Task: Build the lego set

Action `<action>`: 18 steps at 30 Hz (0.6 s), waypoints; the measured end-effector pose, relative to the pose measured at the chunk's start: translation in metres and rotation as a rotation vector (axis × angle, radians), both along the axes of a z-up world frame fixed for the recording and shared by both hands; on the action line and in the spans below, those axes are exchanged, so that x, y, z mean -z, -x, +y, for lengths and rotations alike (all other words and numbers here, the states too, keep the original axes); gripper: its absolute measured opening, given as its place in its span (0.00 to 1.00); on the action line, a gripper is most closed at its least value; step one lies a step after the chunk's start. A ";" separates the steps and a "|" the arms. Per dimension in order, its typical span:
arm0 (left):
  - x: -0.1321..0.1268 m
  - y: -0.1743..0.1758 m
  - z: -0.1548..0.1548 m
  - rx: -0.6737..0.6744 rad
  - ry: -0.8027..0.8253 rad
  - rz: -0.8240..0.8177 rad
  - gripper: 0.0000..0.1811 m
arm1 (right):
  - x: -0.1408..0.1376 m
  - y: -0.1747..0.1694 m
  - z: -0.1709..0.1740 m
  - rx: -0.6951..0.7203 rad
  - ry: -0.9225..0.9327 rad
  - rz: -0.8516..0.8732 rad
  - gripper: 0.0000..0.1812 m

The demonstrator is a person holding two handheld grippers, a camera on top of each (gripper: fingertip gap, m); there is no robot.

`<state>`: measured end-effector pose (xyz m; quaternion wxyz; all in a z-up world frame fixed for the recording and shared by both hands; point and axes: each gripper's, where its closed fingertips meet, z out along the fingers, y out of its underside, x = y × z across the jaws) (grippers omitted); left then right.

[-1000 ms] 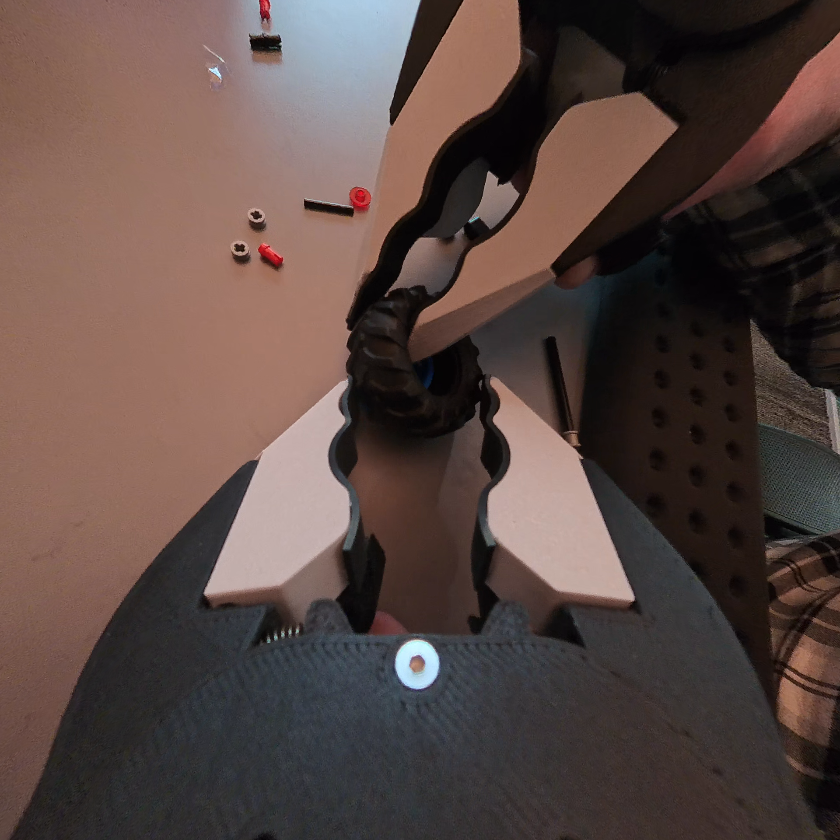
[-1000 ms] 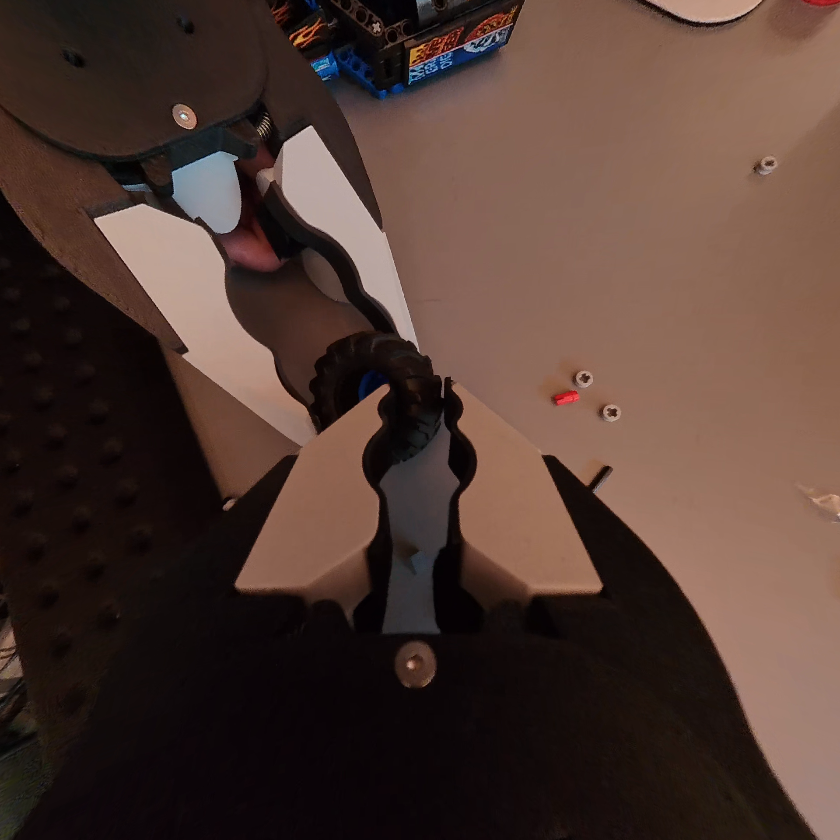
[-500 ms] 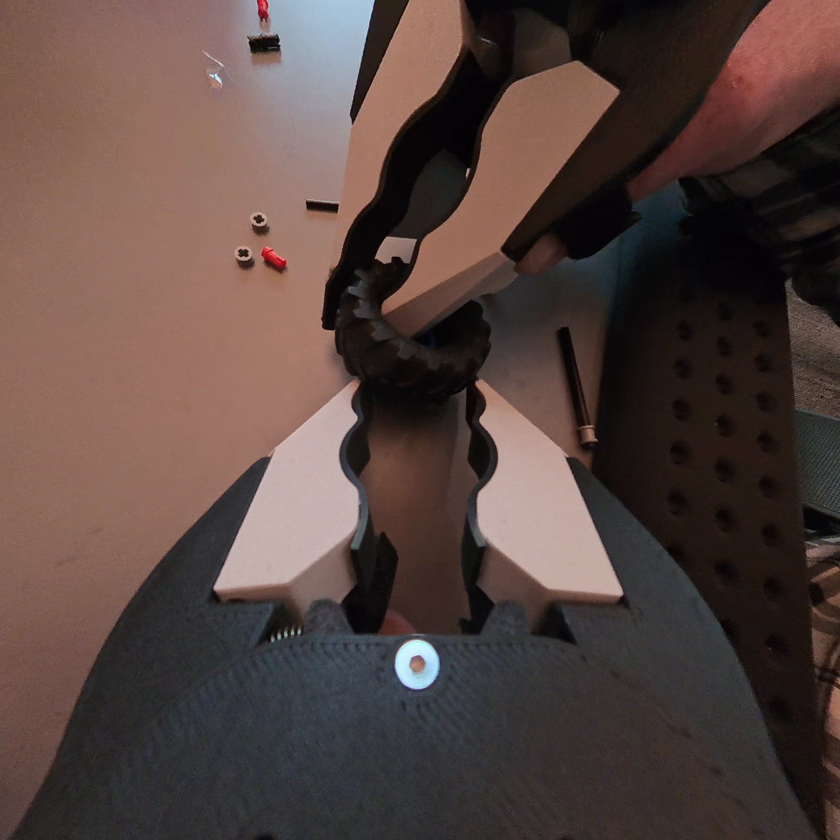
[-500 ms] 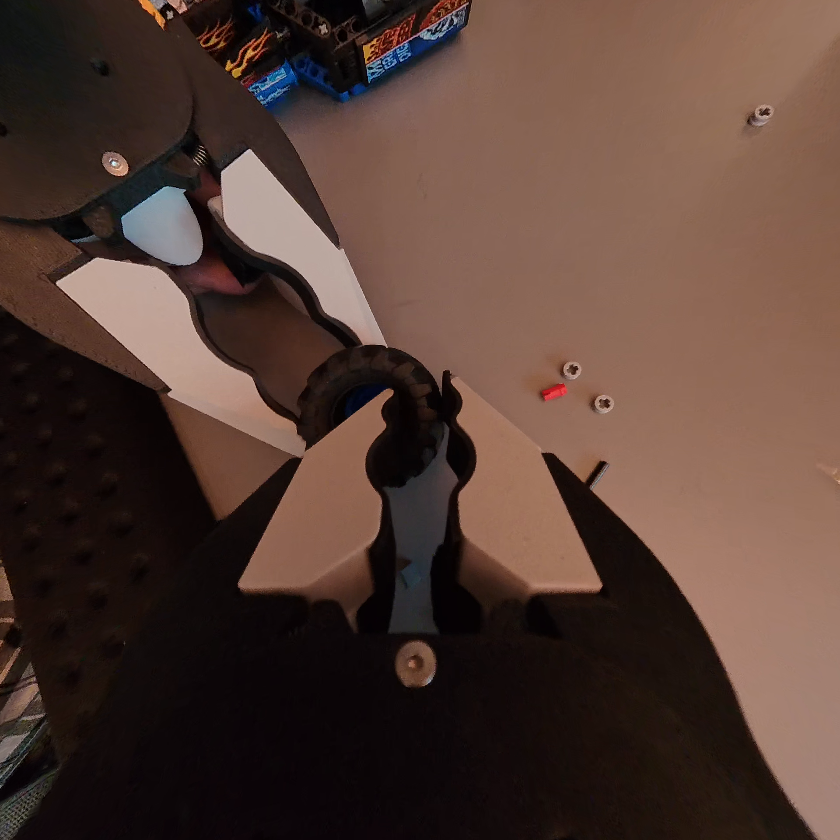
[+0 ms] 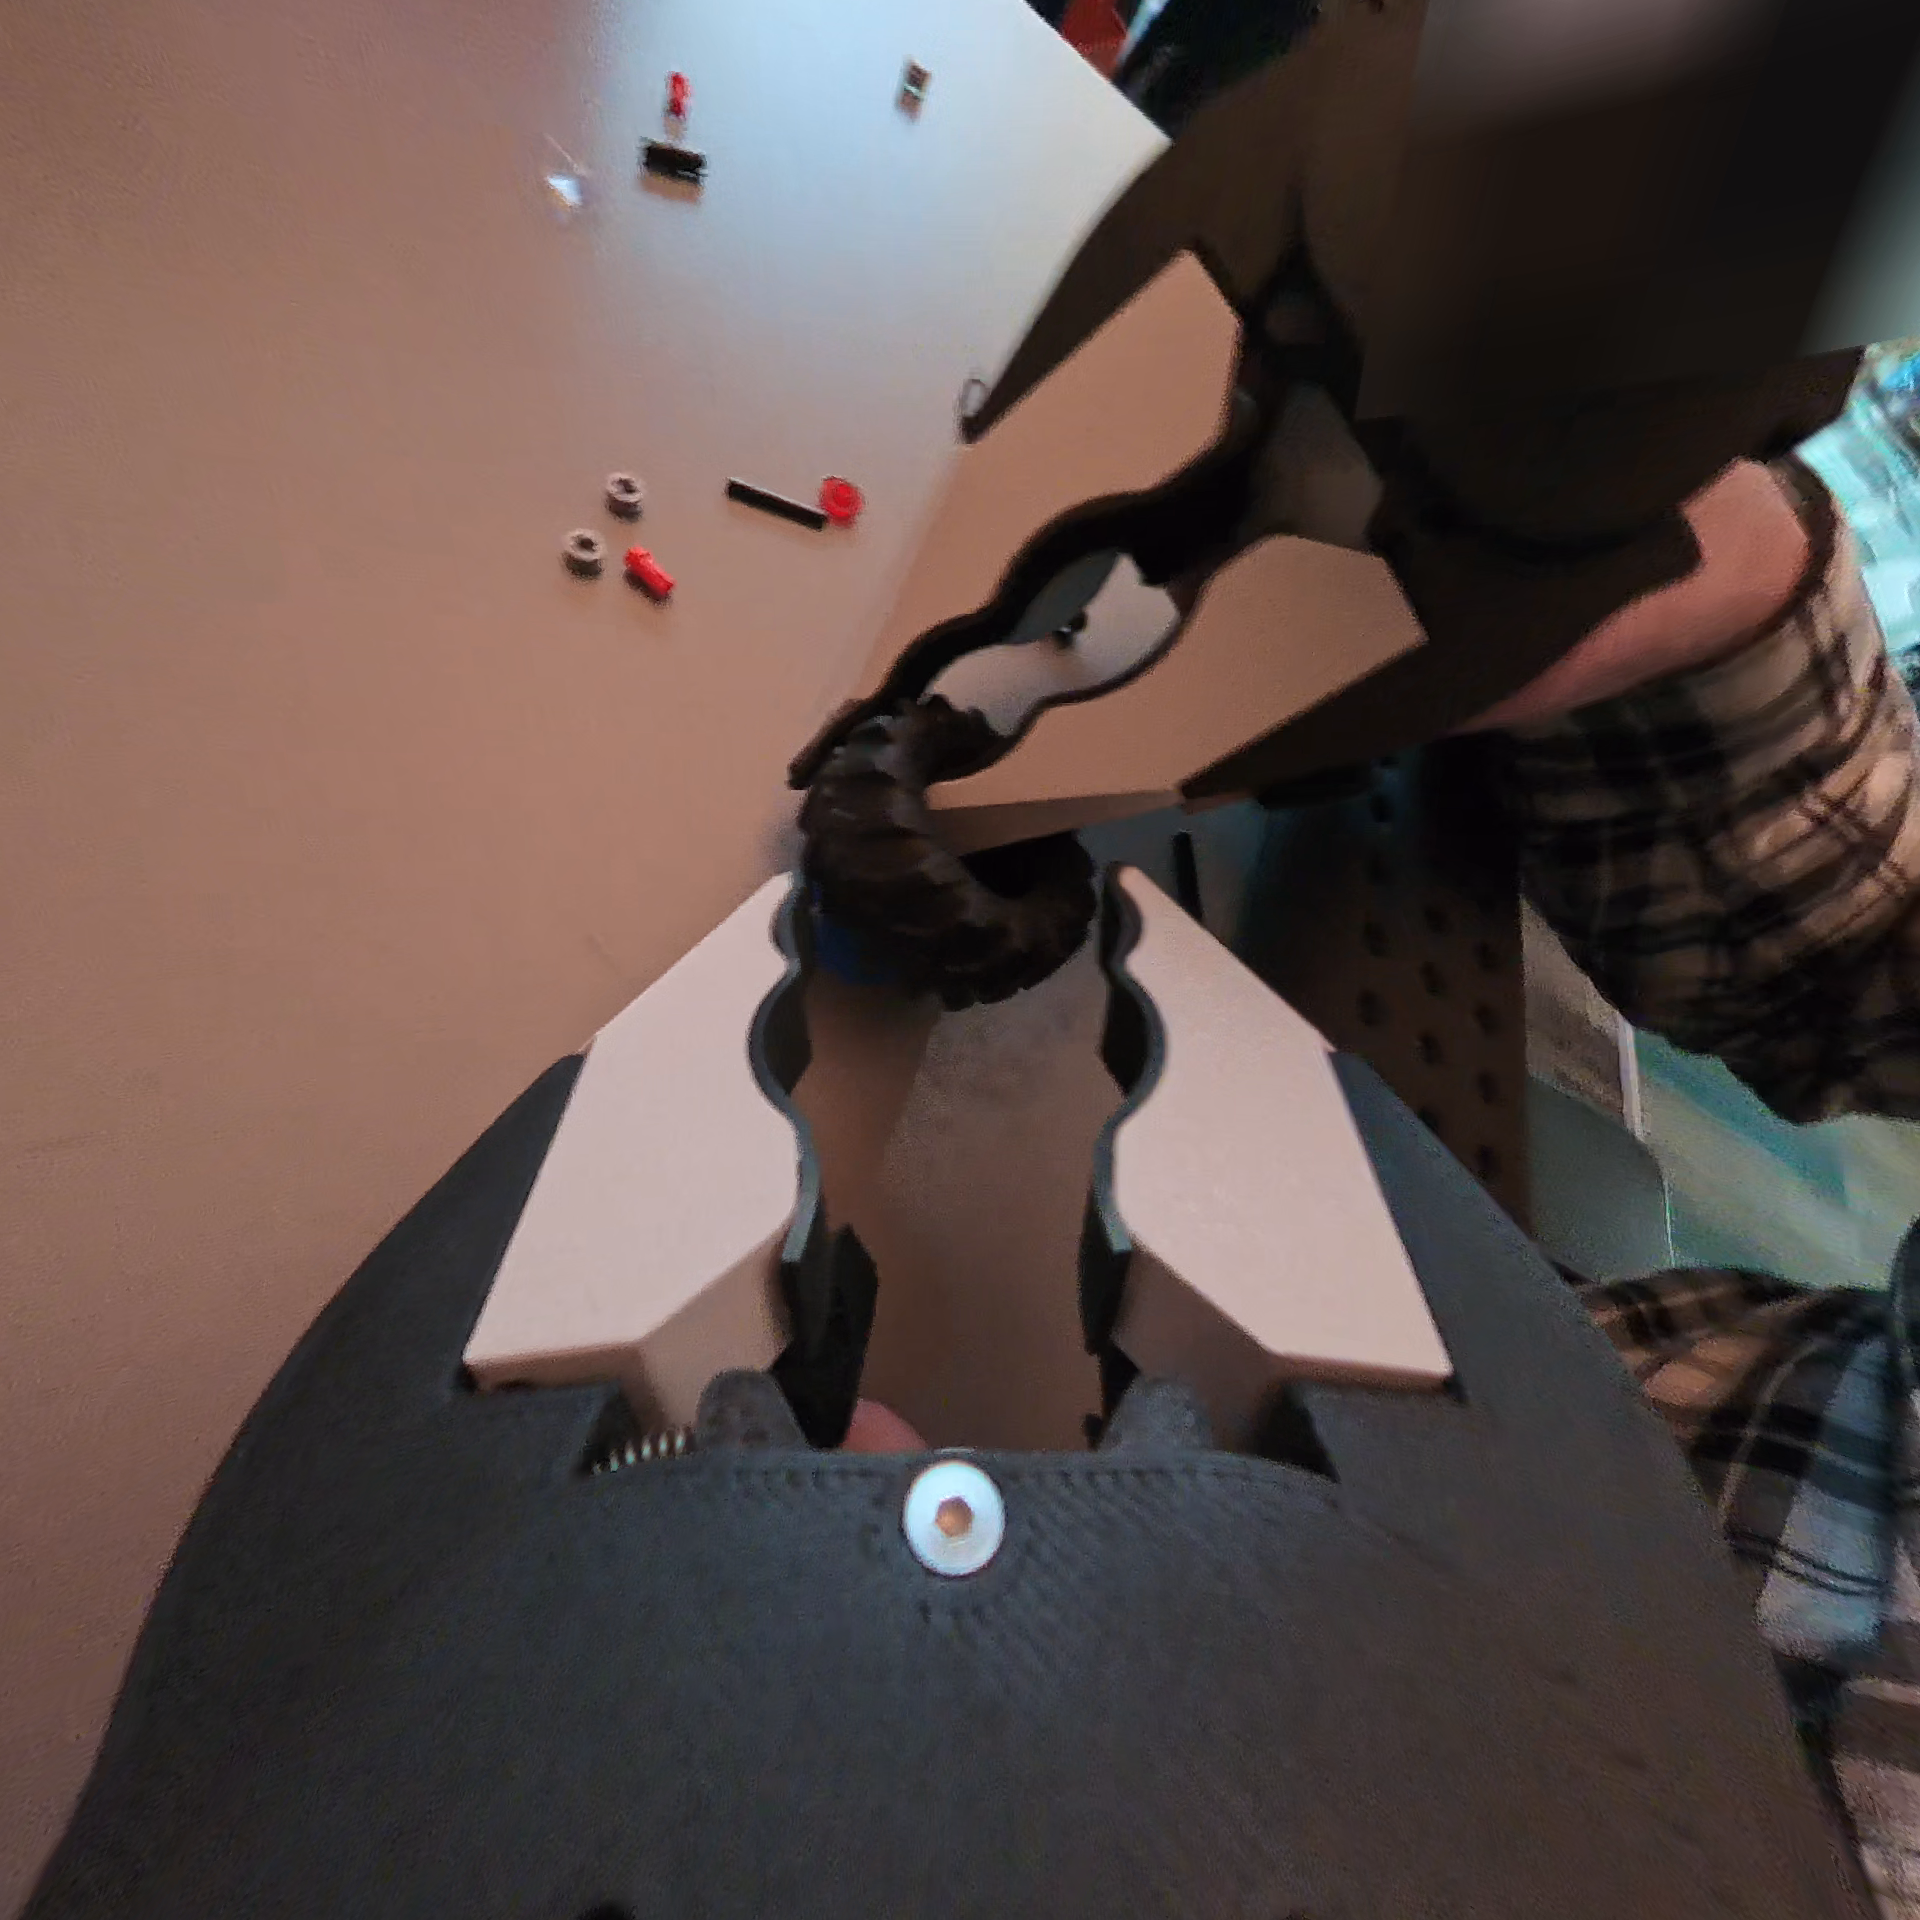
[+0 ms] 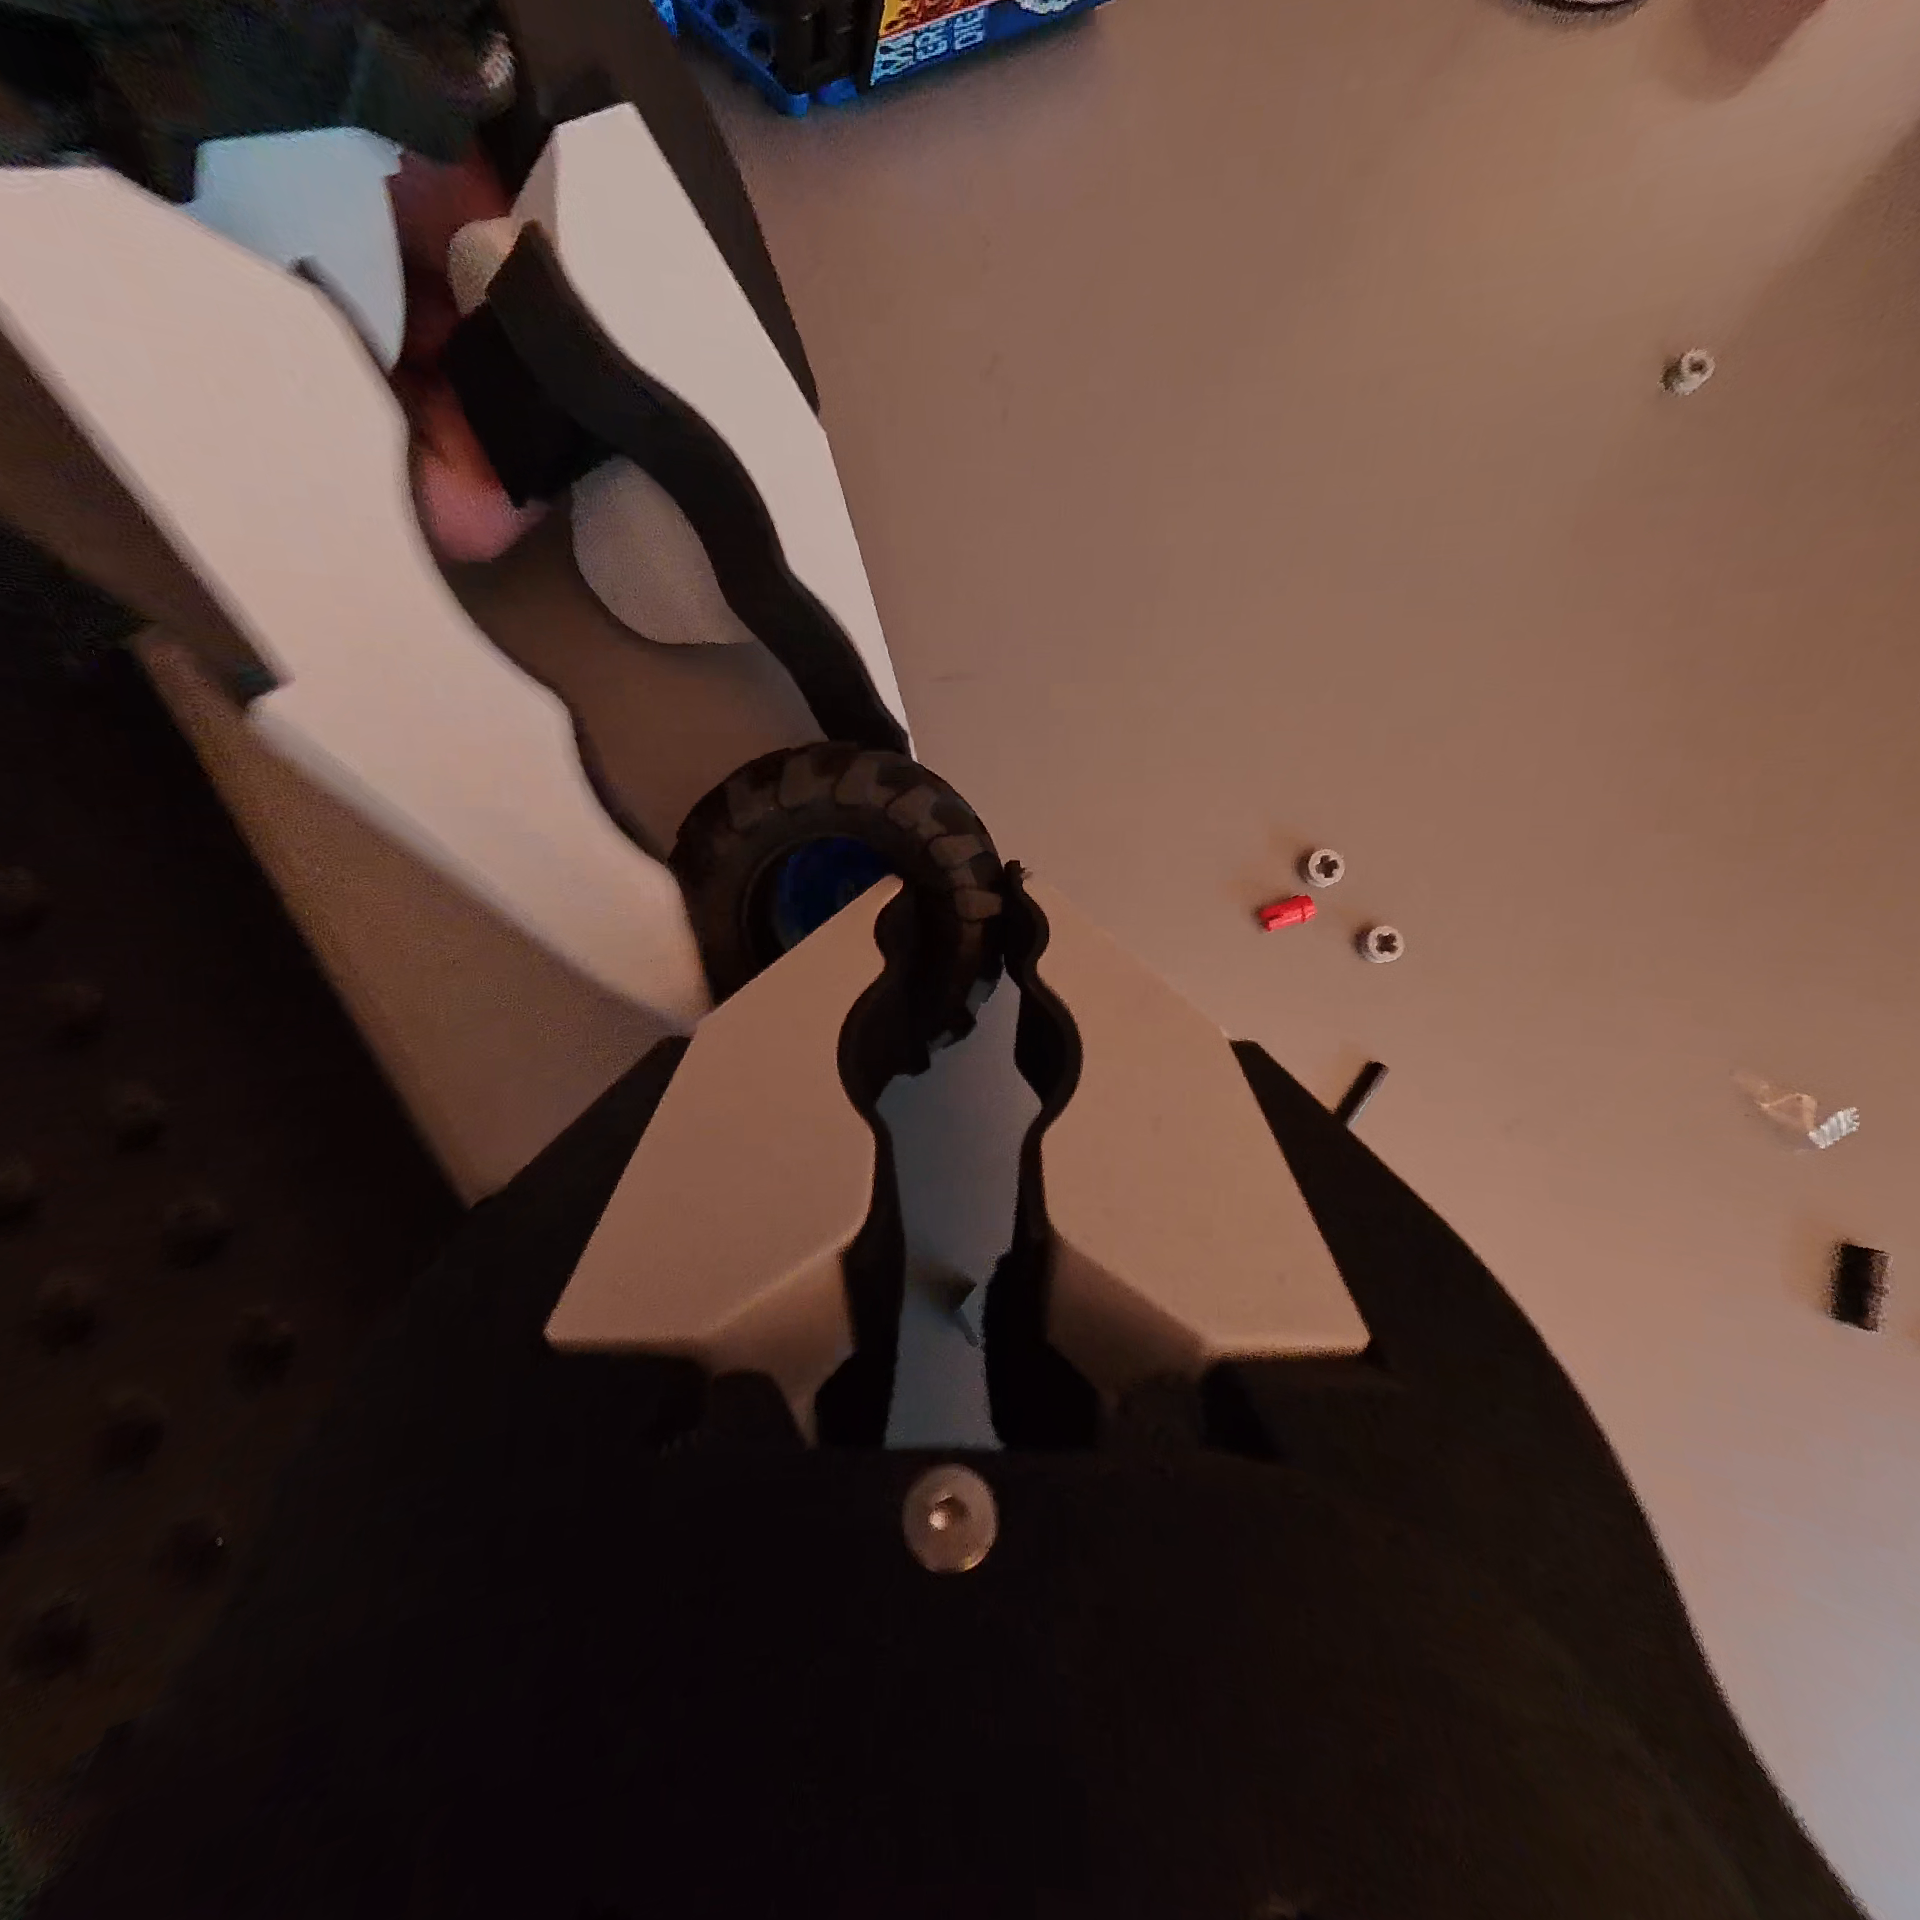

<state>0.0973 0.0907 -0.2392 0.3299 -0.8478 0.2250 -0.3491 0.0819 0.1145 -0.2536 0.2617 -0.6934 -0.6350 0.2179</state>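
Observation:
A black tyre (image 5: 935, 925) on a blue rim (image 5: 847, 951) is held between both grippers above the table. My left gripper (image 5: 948, 904) is shut on the tyre across its width, at the fingertips. My right gripper (image 6: 951, 904) is shut on the tyre's wall (image 6: 831, 790), one finger inside the ring next to the blue rim (image 6: 821, 883). In the left wrist view the right gripper (image 5: 883, 769) reaches in from the upper right. In the right wrist view the left gripper (image 6: 779, 842) reaches in from the upper left.
Small loose parts lie on the table: grey bushes (image 5: 621, 495) (image 6: 1380, 943), a red pin (image 5: 649, 571), a black axle (image 5: 774, 504), a black piece (image 6: 1858, 1283). A blue and black lego model (image 6: 883, 42) stands at the far edge. A dark perforated board (image 5: 1434, 987) lies beside the wheel. My right gripper's tips are some 6 cm from the red pin (image 5: 649, 571). It is also in sight in the right wrist view (image 6: 1280, 906).
Both grippers keep hold of the wheel. The right gripper has swung round and now reaches in more from the side. The tyre has turned a little between the fingers.

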 end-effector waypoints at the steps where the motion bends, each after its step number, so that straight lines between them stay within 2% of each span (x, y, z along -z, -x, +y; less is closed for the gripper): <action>1: 0.002 0.001 0.002 -0.015 0.007 -0.005 0.28 | 0.000 0.000 0.000 -0.004 -0.023 -0.005 0.07; 2: 0.004 0.004 0.005 -0.047 0.017 -0.008 0.22 | -0.001 0.001 0.000 -0.006 -0.045 -0.009 0.07; 7: 0.006 0.006 0.005 -0.039 0.019 -0.004 0.18 | -0.001 0.000 -0.002 -0.012 -0.023 0.026 0.07; 14: 0.008 0.002 0.002 -0.004 0.056 -0.029 0.16 | -0.001 -0.002 -0.007 -0.017 0.120 0.083 0.08; 18: 0.009 -0.002 -0.001 0.015 0.077 -0.046 0.16 | -0.004 -0.006 -0.009 -0.045 0.058 0.045 0.09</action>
